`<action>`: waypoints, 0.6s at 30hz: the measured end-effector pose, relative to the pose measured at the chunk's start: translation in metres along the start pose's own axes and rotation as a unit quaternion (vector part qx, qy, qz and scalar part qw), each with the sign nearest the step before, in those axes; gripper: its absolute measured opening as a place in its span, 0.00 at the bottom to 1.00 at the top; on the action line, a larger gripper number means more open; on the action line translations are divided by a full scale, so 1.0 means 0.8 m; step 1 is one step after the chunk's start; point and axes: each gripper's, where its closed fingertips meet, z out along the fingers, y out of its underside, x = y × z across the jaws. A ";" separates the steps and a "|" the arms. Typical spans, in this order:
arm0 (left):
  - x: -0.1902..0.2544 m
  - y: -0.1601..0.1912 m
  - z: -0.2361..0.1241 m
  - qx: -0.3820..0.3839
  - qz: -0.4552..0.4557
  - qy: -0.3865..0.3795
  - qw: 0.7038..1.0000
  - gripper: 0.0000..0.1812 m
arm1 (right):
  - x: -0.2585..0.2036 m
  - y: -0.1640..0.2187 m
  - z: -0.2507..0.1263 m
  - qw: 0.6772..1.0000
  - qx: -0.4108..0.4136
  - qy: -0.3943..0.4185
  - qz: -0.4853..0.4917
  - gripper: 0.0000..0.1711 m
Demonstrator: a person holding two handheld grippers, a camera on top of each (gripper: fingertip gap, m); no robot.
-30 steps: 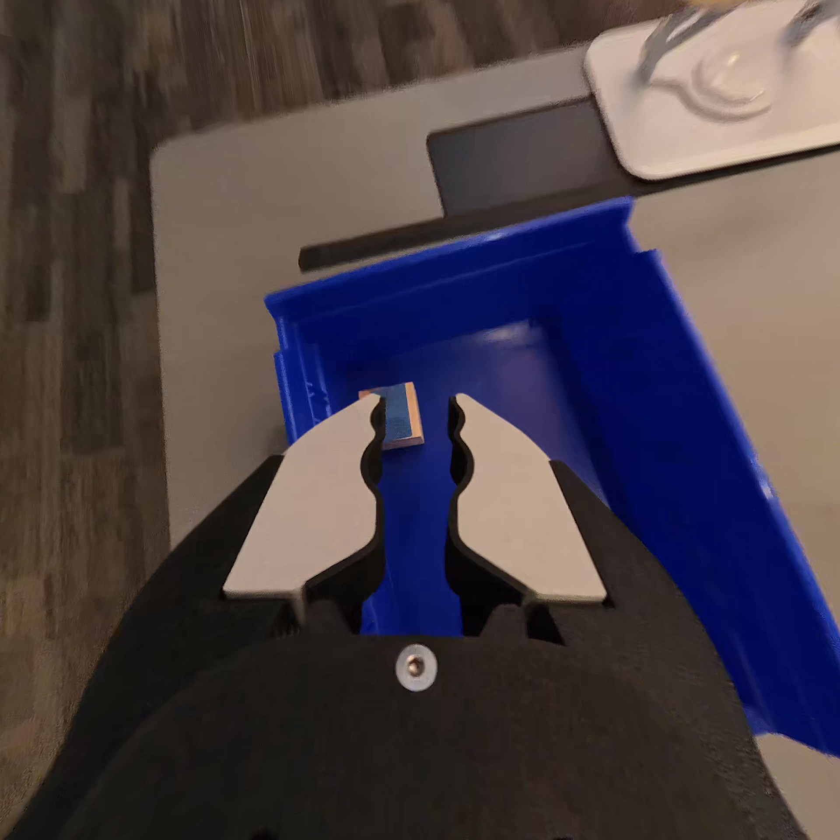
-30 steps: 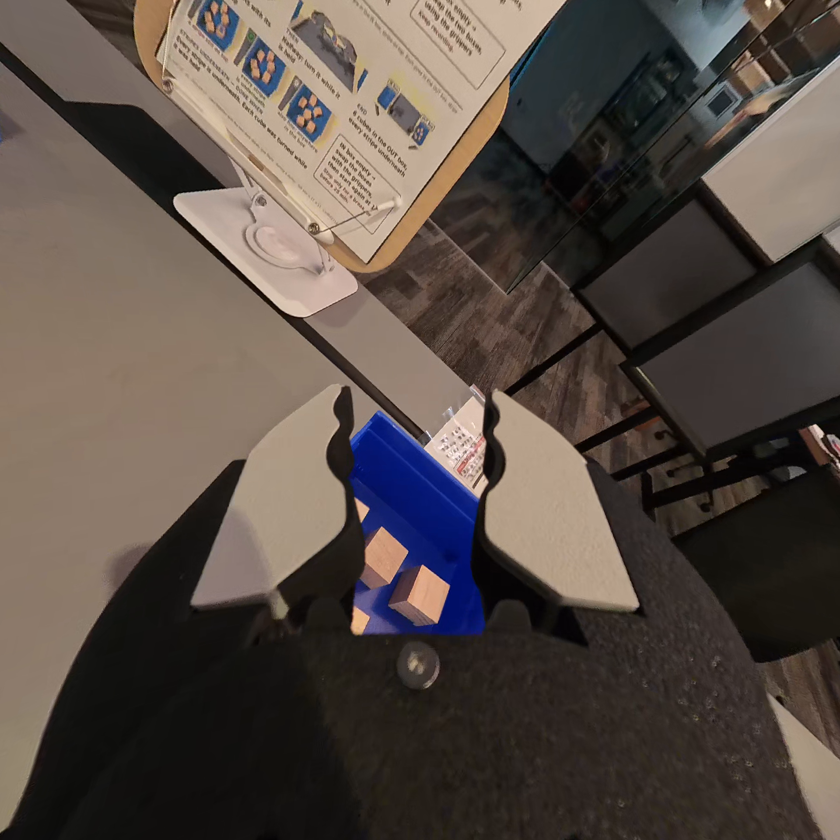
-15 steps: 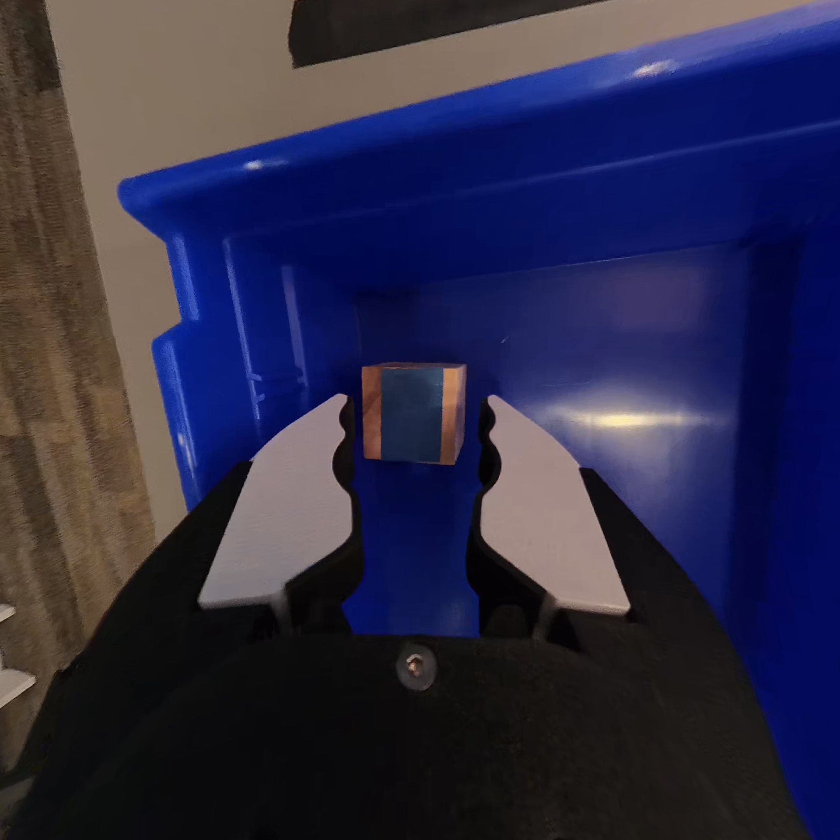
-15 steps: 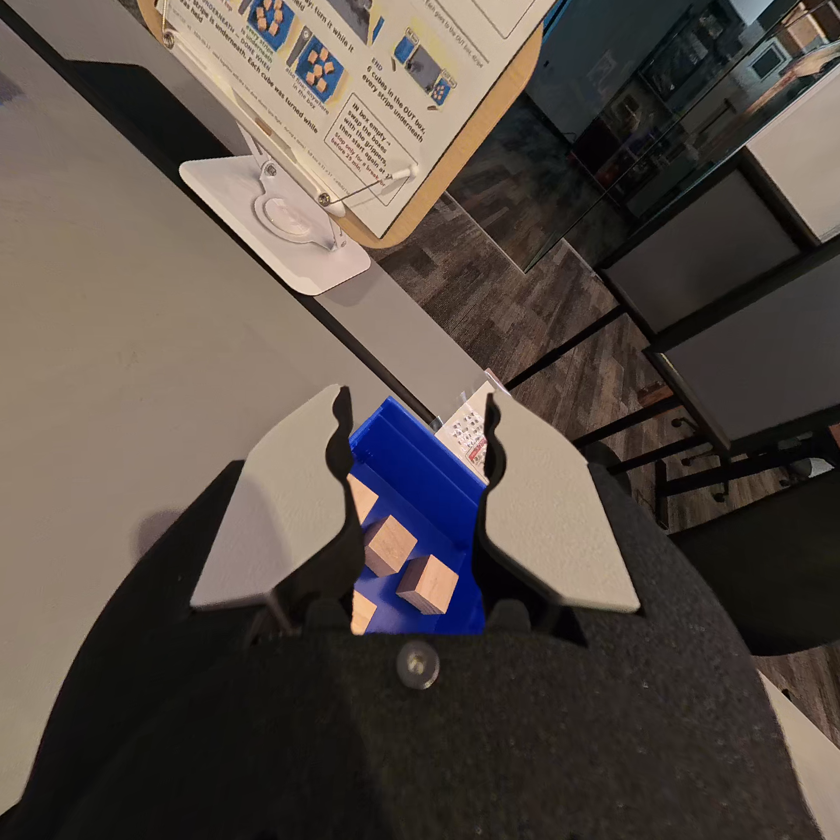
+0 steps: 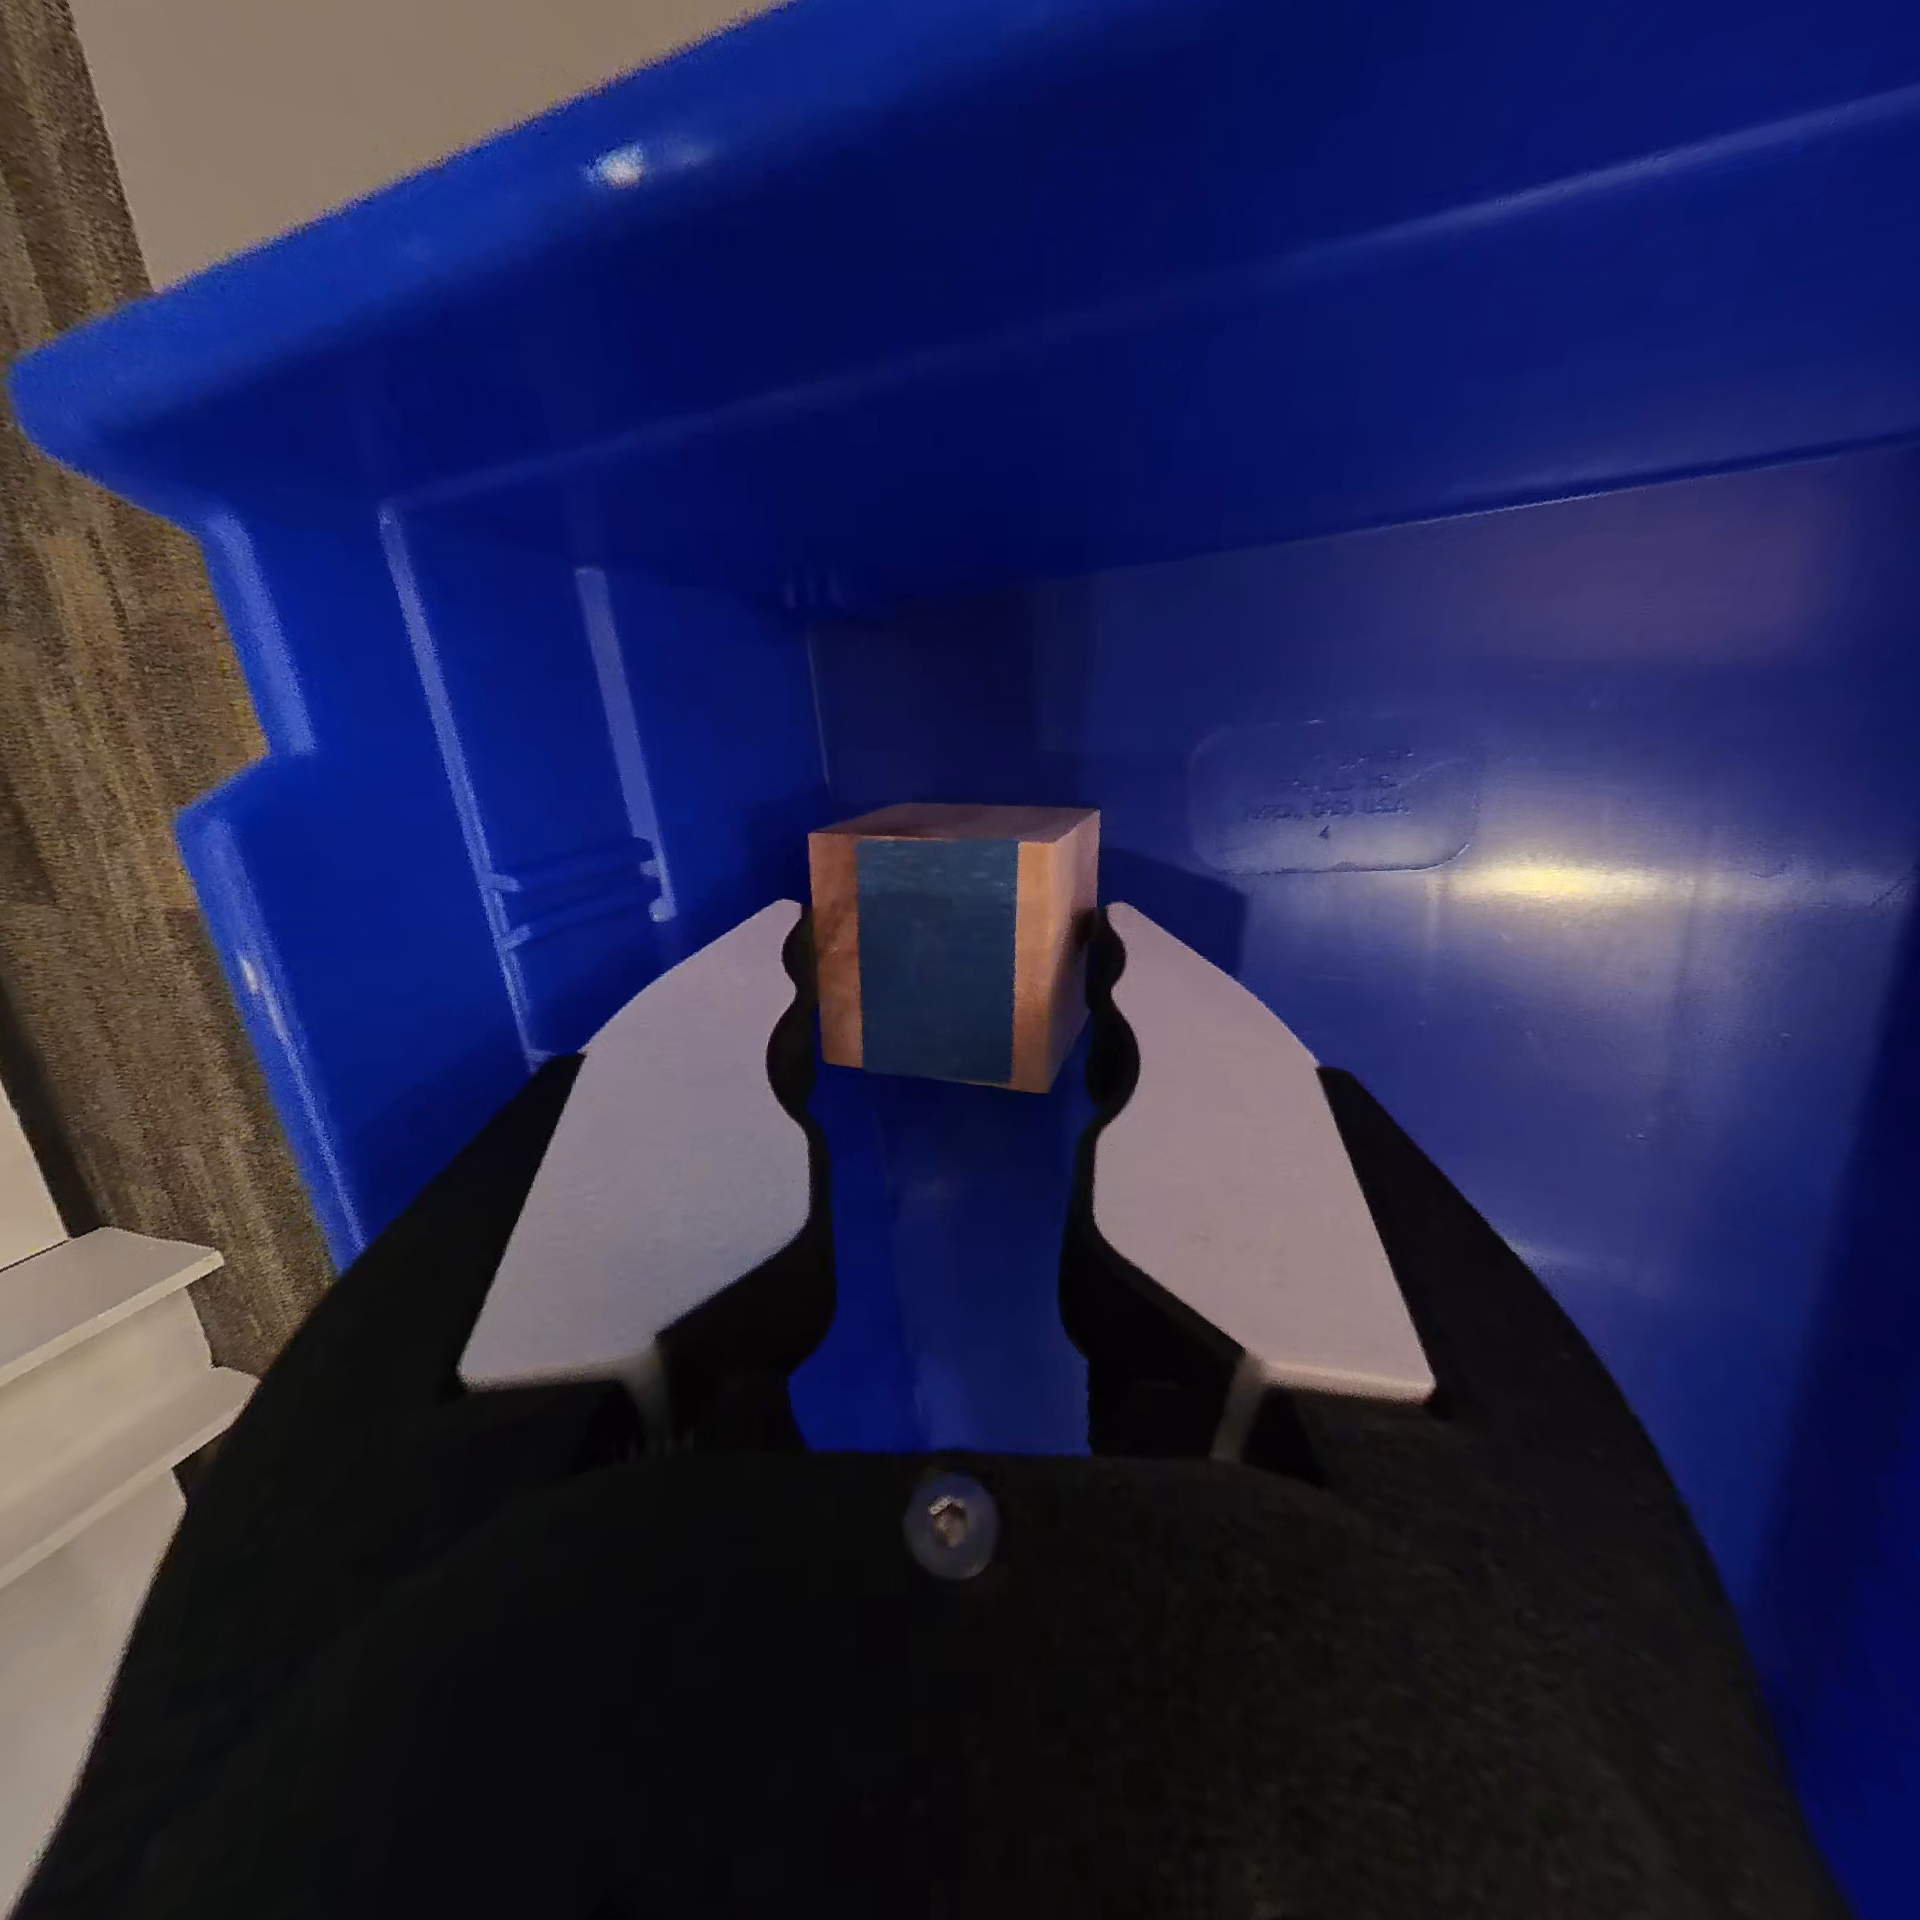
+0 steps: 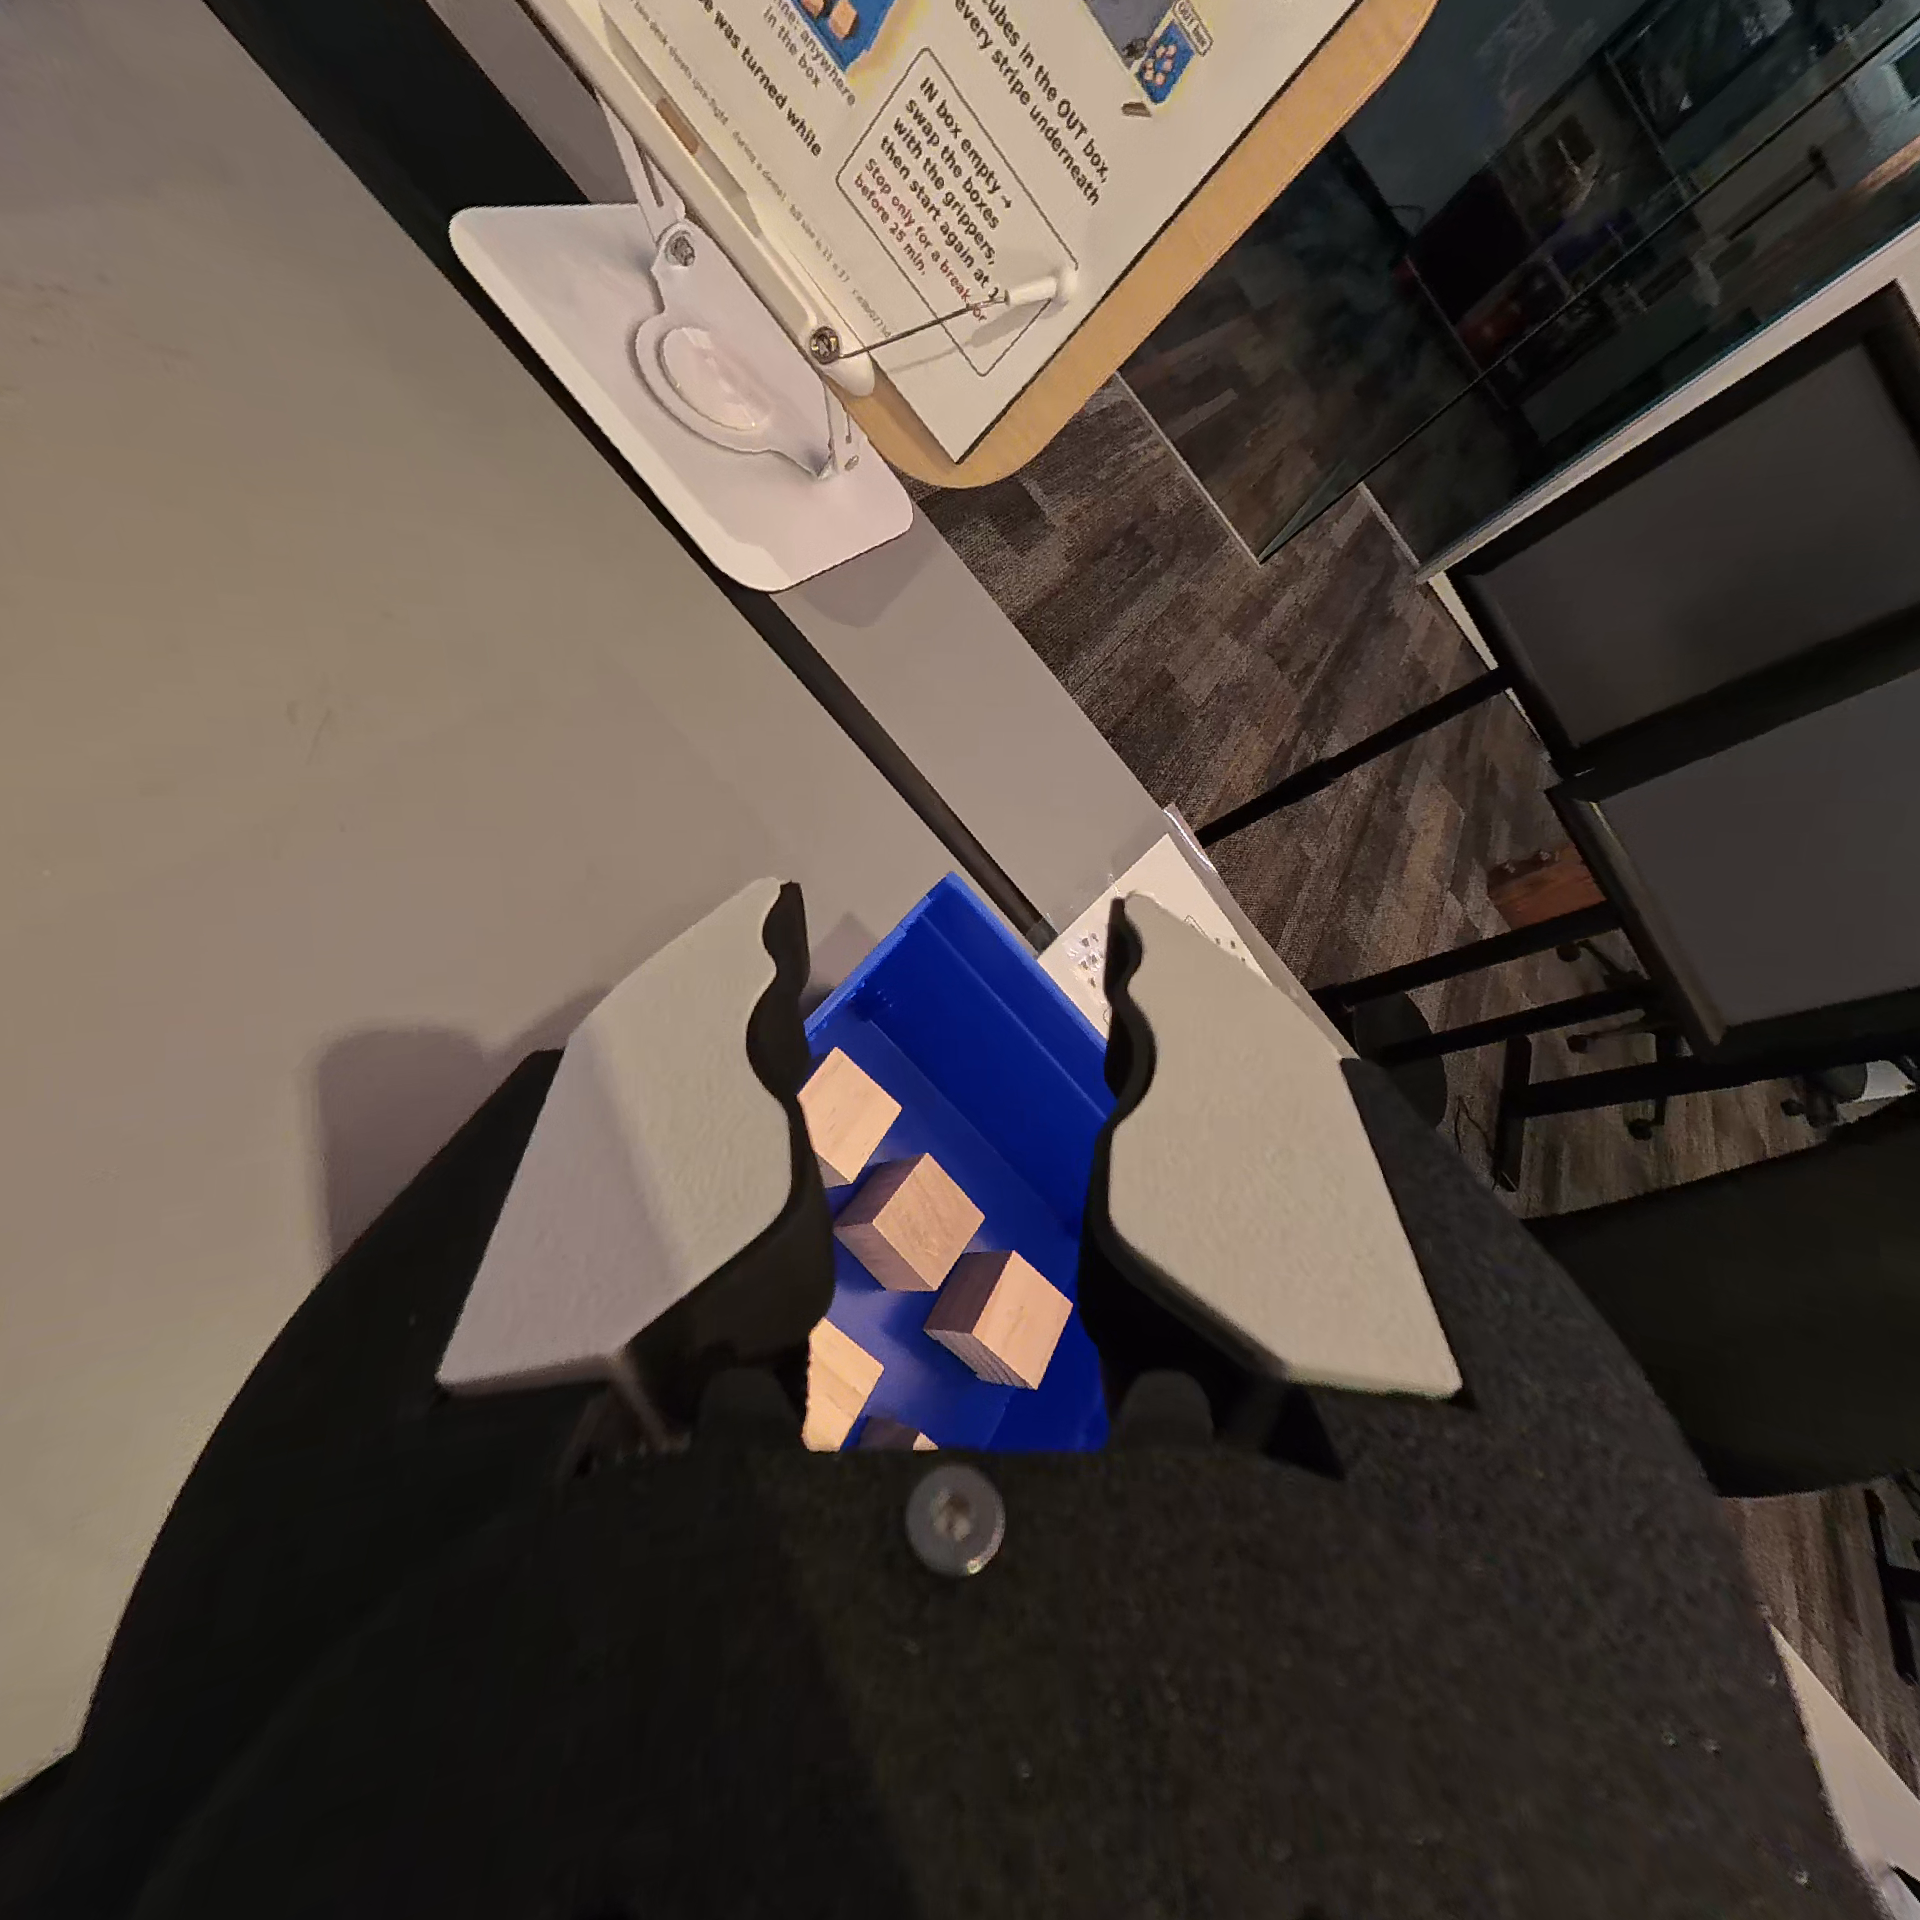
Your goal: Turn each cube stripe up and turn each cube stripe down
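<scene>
In the left wrist view a wooden cube (image 5: 940, 961) with a blue stripe on the face towards me sits in the far left corner of a blue bin (image 5: 1455, 1091). My left gripper (image 5: 945, 920) is low inside the bin. Its fingertips (image 5: 727, 987) press both sides of the cube. In the right wrist view my right gripper (image 6: 951, 914) is open and empty, held above a second blue bin (image 6: 987, 1039). That bin holds several plain wooden cubes (image 6: 909, 1221) with no stripe showing.
A white stand (image 6: 707, 416) holding an instruction board (image 6: 1039, 156) sits on the grey table (image 6: 312, 623) behind the second bin. A white sheet (image 6: 1174, 925) lies beside that bin. Dark chairs and tables (image 6: 1714, 623) stand on the wood floor beyond the table edge.
My left gripper opened wider, dropped into the bin and moved forward until the striped cube sat between its tips. My right gripper drifted slightly, bringing more of the second bin into view.
</scene>
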 end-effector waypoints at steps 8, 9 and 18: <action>0.017 0.001 -0.014 0.001 -0.020 0.091 0.996 0.26 | -0.010 0.002 0.010 1.000 -0.012 -0.012 -0.011 0.32; 0.017 0.000 -0.019 0.007 -0.023 0.098 0.995 0.26 | -0.012 0.002 0.011 1.000 -0.013 -0.014 -0.013 0.32; 0.077 -0.040 -0.185 0.213 -0.020 0.358 0.909 0.26 | -0.062 -0.043 0.032 0.996 0.051 -0.044 -0.065 0.32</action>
